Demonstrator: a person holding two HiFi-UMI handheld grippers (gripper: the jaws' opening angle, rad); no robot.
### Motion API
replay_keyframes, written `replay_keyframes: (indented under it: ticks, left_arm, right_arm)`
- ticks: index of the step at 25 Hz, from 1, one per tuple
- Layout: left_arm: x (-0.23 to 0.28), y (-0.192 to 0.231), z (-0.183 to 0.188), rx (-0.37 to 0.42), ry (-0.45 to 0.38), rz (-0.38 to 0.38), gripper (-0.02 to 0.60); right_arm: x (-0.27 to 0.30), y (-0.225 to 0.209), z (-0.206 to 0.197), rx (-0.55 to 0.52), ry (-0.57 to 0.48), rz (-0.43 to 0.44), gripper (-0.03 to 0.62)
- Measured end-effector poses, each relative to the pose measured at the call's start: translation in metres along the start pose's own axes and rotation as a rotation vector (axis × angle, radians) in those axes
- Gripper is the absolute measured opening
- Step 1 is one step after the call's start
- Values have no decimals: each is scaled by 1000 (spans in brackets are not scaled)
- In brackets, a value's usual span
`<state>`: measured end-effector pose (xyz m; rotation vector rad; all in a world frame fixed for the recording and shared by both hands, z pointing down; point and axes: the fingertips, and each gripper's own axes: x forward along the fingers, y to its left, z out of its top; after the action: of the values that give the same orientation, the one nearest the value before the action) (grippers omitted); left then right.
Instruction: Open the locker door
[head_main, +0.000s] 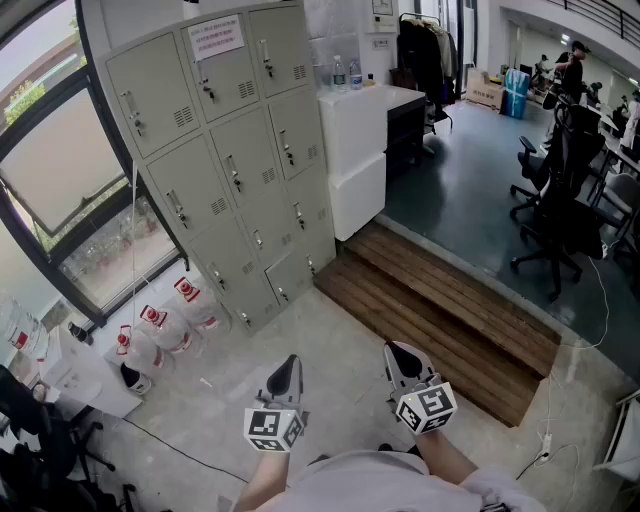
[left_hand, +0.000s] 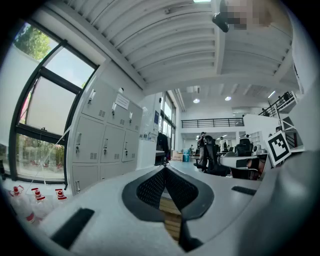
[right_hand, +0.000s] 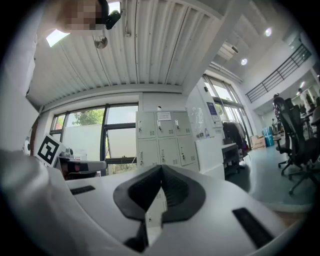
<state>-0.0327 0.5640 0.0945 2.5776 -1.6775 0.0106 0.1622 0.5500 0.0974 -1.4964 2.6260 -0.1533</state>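
Your left gripper (head_main: 289, 362) and right gripper (head_main: 396, 352), both jaws pressed together on nothing, held near you, grey locker bank (head_main: 230, 150) at far left, well apart from them, doors closed.

Locker (head_main: 230, 150) top cut by upper edge; notice (head_main: 216, 37) print unreadable

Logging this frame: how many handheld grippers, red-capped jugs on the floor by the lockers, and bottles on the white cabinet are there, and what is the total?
Grippers: 2
Red-capped jugs: 3
Bottles: 2
Total: 7
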Motion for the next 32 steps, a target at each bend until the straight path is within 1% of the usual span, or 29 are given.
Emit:
replay_keyframes:
  ticks: [11,16,19,24,32]
  left_arm:
    - [1,0,0,1,0,-3,2]
    - [3,-2,0,6,2,-9,2]
    - [5,-5,-1,7,5,-14,2]
    - [15,-13,3,12,-2,-11,2]
    - [40,-27,8,26,-5,35,2]
  right_arm:
    - [-3,-7,1,0,-4,-17,12]
    - [-6,-4,6,9,-44,12,13]
    - [-7,-8,5,6,-42,9,13]
    - [-6,-23,3,21,-31,7,14]
    - [5,-58,5,43,-25,40,14]
